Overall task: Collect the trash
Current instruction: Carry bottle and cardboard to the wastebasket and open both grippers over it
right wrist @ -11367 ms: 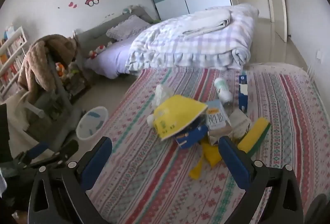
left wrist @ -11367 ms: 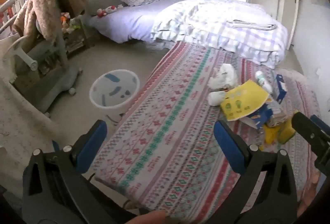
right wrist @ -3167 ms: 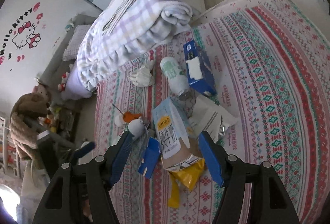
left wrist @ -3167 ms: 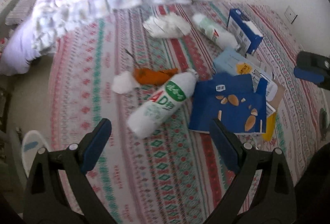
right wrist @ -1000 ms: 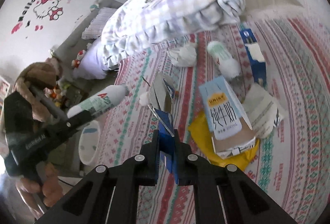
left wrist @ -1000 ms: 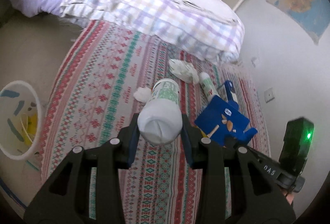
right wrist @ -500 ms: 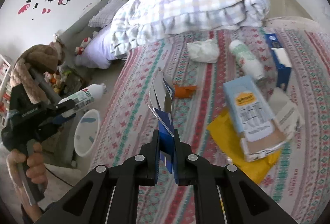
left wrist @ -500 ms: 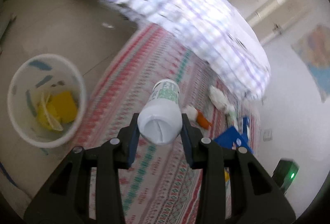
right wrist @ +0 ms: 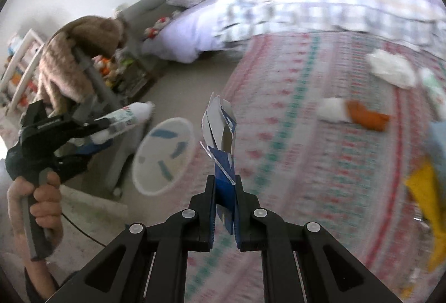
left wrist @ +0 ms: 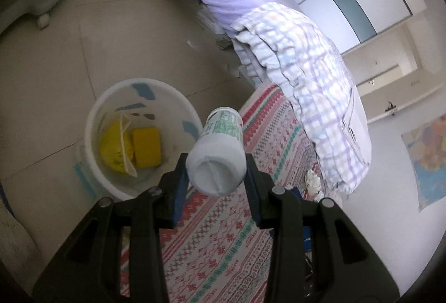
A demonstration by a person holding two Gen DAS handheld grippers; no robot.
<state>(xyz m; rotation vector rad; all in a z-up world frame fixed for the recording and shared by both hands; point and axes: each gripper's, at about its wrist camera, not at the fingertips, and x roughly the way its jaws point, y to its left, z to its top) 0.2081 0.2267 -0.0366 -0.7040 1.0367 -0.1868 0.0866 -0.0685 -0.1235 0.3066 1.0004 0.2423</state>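
Spread across the floor: a patterned rug (left wrist: 223,241), its near-left edge just beside a white bin (left wrist: 111,185) standing on bare tile. Inside the bin: yellow trash (left wrist: 146,146) lying at the bottom. Held above the rug's edge, beside the bin's rim: a white bottle (left wrist: 220,160), clamped base-first in the left gripper (left wrist: 216,180), green-printed end pointing away. Pinched upright in the right gripper (right wrist: 224,205): a flattened blue carton (right wrist: 223,160). Farther off on the rug, blurred: an orange wrapper (right wrist: 368,116) touching a white wad (right wrist: 331,109).
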